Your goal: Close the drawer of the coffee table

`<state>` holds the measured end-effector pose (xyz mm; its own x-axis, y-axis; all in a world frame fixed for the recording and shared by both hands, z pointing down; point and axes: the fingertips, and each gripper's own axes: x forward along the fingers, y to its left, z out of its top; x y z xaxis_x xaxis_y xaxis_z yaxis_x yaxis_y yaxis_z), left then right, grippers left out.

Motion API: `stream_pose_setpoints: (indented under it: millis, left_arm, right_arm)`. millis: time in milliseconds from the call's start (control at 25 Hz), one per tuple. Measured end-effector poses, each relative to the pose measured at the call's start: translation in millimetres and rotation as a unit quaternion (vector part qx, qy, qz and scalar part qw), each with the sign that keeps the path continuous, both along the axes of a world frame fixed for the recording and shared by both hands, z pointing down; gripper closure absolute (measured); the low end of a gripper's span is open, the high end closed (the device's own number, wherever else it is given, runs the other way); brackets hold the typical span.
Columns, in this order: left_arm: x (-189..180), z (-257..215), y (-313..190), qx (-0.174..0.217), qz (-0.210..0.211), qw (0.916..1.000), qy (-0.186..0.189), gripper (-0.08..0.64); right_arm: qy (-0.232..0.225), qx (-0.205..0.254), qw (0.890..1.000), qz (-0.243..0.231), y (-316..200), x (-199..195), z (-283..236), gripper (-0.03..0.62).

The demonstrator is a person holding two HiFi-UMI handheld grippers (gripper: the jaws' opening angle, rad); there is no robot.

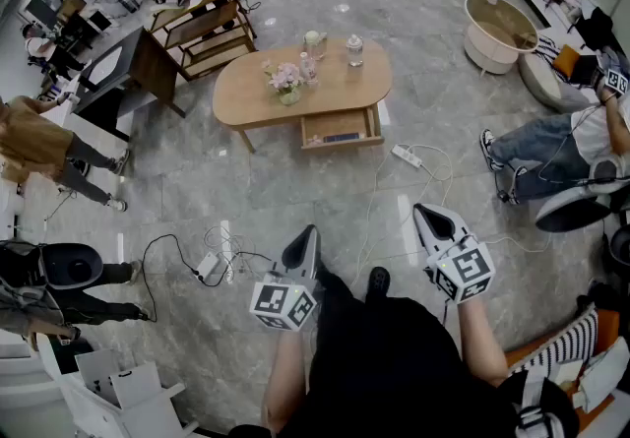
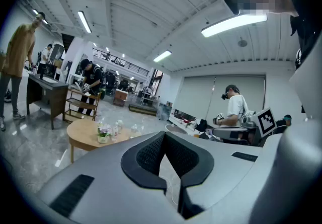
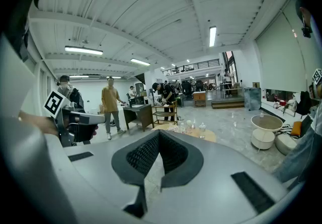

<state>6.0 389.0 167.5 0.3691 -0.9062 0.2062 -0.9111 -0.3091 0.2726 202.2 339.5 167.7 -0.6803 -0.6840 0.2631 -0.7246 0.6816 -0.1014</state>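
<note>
Seen from the head camera, the oval wooden coffee table (image 1: 325, 82) stands far across the marble floor. Its drawer (image 1: 341, 126) is pulled out on the near side, right of centre, and a dark flat item inside is too small to identify. A vase of flowers (image 1: 287, 80) and bottles (image 1: 354, 50) sit on top. Near the viewer, the left gripper (image 1: 308, 231) and right gripper (image 1: 423, 211) hover well apart from the table, and the wearer's body is cut off at the bottom edge. In the left gripper view, the left gripper (image 2: 163, 135) has its jaws pinched together on nothing. Its grey body covers the table's right end, so only the left part of the coffee table (image 2: 83, 135) shows and the drawer is hidden. In the right gripper view, the right gripper (image 3: 158, 133), equally closed and empty, hides nearly all of the coffee table (image 3: 209, 136); only a strip of top with bottles (image 3: 202, 128) clears it.
</note>
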Motion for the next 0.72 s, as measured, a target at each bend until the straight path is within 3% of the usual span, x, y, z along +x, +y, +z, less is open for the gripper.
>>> stream_pose_setpoints:
  millis: [440,720]
  left_arm:
    - [18,5,20,-0.01,0.004,0.9999,-0.009,0.548]
    - [27,5,27,-0.019,0.001,0.9996,-0.022,0.548]
  right_arm:
    - [-0.002,-0.007,1.0,0.0,25,19,6,0.581]
    - [-0.034,-0.018,0.999,0.012,22,32,10,0.581]
